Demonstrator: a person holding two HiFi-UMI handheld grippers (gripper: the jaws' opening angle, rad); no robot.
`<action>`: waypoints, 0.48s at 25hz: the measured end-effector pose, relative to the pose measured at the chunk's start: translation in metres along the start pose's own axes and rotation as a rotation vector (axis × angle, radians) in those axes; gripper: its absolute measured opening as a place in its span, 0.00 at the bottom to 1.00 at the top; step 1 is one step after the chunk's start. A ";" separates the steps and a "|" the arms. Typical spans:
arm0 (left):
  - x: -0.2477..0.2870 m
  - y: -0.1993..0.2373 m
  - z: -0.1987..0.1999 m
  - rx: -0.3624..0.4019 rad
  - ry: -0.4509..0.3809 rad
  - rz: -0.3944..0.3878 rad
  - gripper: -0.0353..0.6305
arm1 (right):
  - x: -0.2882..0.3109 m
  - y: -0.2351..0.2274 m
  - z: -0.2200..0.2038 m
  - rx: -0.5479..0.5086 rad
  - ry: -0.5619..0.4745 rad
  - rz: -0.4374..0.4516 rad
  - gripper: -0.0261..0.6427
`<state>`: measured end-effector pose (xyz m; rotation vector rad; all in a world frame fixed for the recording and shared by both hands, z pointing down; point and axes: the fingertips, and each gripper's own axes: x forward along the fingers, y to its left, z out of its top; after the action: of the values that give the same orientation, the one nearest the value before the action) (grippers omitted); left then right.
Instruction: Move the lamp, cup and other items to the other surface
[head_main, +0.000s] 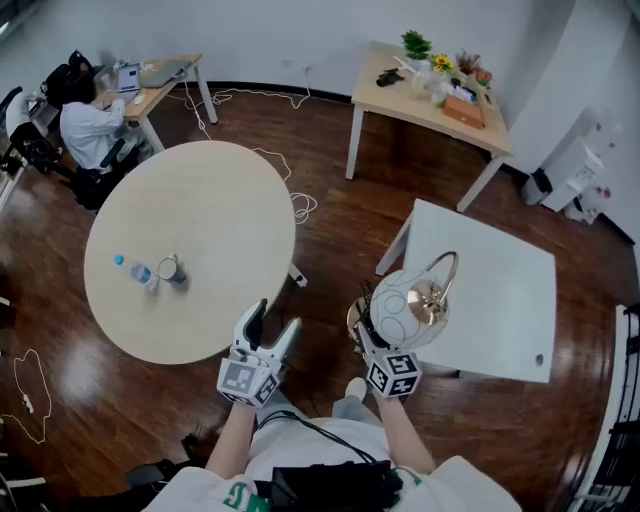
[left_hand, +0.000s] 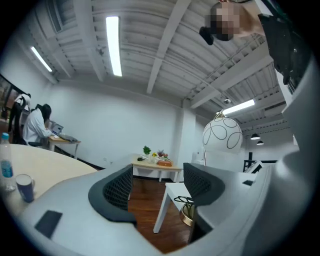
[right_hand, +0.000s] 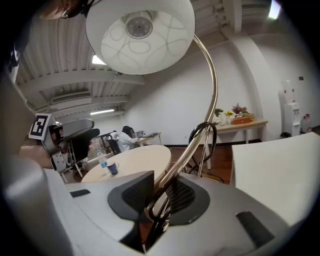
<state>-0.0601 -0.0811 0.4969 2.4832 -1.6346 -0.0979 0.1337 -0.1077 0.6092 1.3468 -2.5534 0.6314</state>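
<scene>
Nearest us, our right gripper (right_hand: 156, 199) has its jaws clamped on the curved brass stem of the lamp (head_main: 405, 308) with the white, black-looped globe shade, held off the floor by the white square surface (head_main: 505, 300); our left gripper (head_main: 275, 318) has its jaws apart, empty, at the round pale-wood surface's (head_main: 215, 215) rim; farther on it stand a dark blue cup (head_main: 172, 270) and a clear plastic bottle (head_main: 143, 274).

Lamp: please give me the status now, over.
Right gripper shut on lamp stem, lamp held up near white table. Left gripper open, empty. Cup, bottle on round table. Nothing seen in the way.
</scene>
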 end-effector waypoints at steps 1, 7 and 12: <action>-0.008 0.011 0.003 0.001 -0.009 0.027 0.52 | 0.011 0.011 0.004 -0.006 0.003 0.026 0.18; -0.061 0.069 0.013 0.005 -0.049 0.180 0.52 | 0.077 0.068 0.020 -0.089 0.036 0.169 0.18; -0.101 0.108 0.014 0.004 -0.042 0.271 0.52 | 0.133 0.112 0.026 -0.155 0.061 0.254 0.18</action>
<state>-0.1999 -0.0317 0.4982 2.2493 -1.9713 -0.1128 -0.0332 -0.1620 0.6016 0.9494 -2.6832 0.4939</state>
